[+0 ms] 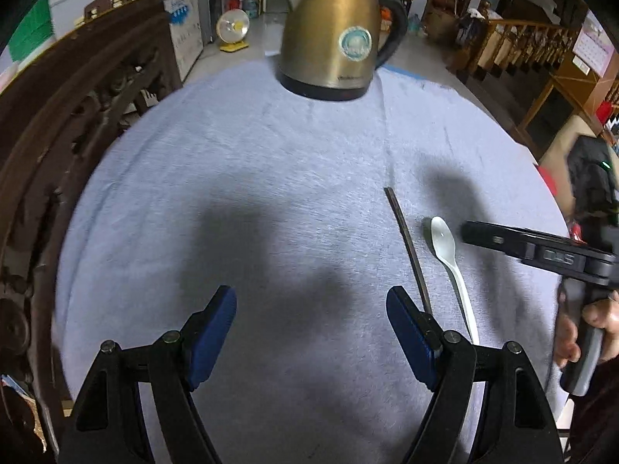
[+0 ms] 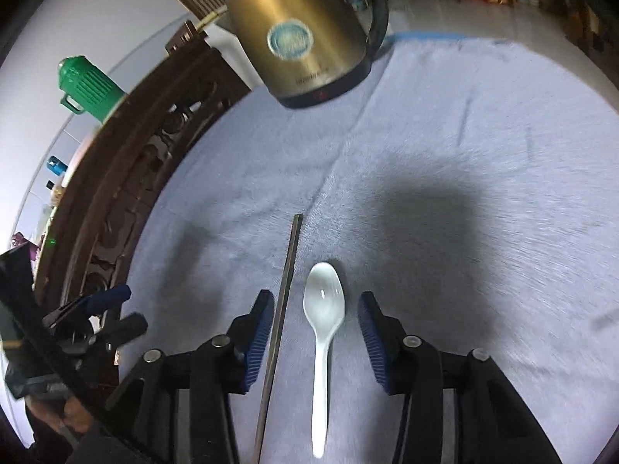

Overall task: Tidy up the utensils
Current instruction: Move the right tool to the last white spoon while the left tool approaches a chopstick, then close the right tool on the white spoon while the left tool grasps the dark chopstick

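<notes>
1 white spoon (image 2: pixel 323 309), apparently light, stiff, glossy and slippery, is laid beside 1 dark chopstick (image 2: pixel 284 290), well short of the kettle (image 2: pixel 305 34); handle judged best gripped mid-length; right gripper (image 2: pixel 313 332) and left gripper (image 1: pixel 311 336) are spread, empty.

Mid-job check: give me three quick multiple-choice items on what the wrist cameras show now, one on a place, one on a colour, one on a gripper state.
1. Where does the chopstick lie relative to the spoon, seen from the right wrist?
A. to its left
B. across it
C. to its right

2. What colour is the spoon?
A. red
B. white
C. black

3. How is the right gripper?
A. shut on the spoon
B. shut on the chopstick
C. open

Answers: 1 A, it lies alongside on the left; 2 B, plainly white on the cloth; 3 C, its fingers stand apart either side of the spoon's bowl.
</notes>
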